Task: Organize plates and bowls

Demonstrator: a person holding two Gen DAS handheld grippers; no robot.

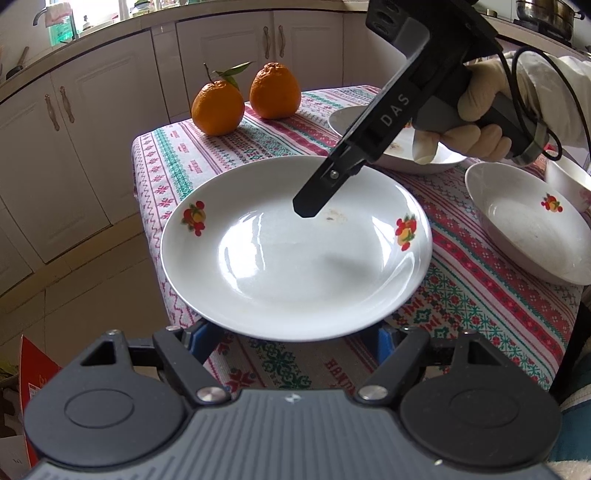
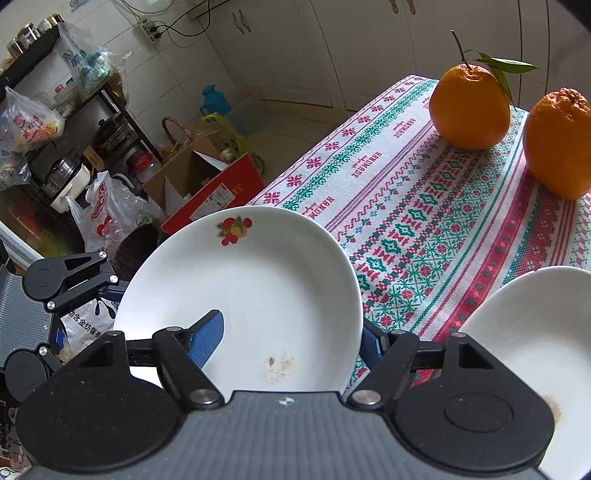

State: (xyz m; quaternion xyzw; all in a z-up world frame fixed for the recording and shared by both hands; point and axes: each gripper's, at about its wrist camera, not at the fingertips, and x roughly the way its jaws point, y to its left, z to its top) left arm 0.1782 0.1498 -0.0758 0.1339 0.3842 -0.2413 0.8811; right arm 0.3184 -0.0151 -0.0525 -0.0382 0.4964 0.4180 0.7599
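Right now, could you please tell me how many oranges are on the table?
2. One orange with a stem and leaves stands near the table's far left corner; the other orange stands just right of it, apart. Both show in both views; none seems hidden.

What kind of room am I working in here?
Most likely a home kitchen: cream cabinets under a counter with a tap, a metal pot on the stove, and a cluttered storage rack of cookware.

Bright daylight, plate glare, fisheye-warped edges
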